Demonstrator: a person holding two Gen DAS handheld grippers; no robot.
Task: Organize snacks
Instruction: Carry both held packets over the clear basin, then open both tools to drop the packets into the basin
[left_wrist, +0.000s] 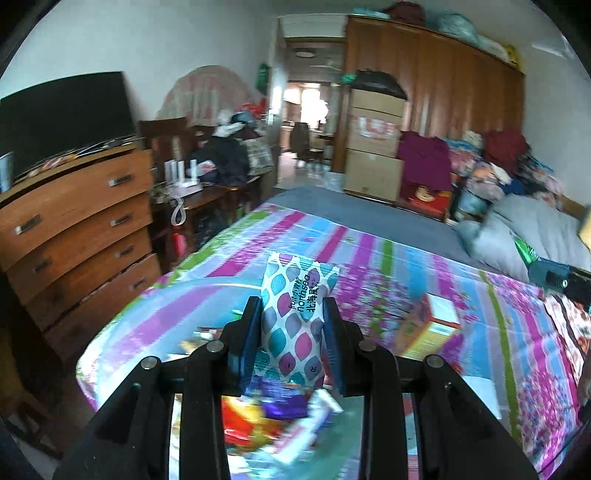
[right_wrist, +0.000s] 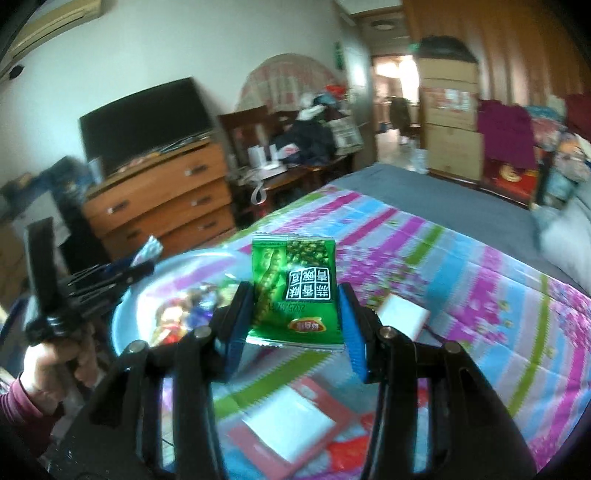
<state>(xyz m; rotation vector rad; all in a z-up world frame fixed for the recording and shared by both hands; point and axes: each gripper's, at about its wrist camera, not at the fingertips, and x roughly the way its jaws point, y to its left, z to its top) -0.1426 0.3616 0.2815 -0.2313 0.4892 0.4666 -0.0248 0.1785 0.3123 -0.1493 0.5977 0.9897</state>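
Observation:
My left gripper (left_wrist: 293, 314) is shut on a white snack packet with teal and purple leaf shapes (left_wrist: 295, 317), held upright above the bed. Below it lies a blurred heap of snack packets (left_wrist: 273, 413) in a pale blue basin (right_wrist: 125, 317). My right gripper (right_wrist: 297, 299) is shut on a green pea snack packet (right_wrist: 295, 291), lifted over the bedspread. In the right wrist view the left gripper (right_wrist: 122, 271) shows at the far left, held by a hand (right_wrist: 44, 365). An orange snack box (left_wrist: 428, 328) lies on the bedspread to the right.
A striped pink, blue and green bedspread (right_wrist: 480, 280) covers the bed. A red and white flat packet (right_wrist: 291, 424) and a white box (right_wrist: 402, 314) lie on it. A wooden chest of drawers (left_wrist: 74, 229) with a TV stands left, and piled clothes (left_wrist: 498, 173) right.

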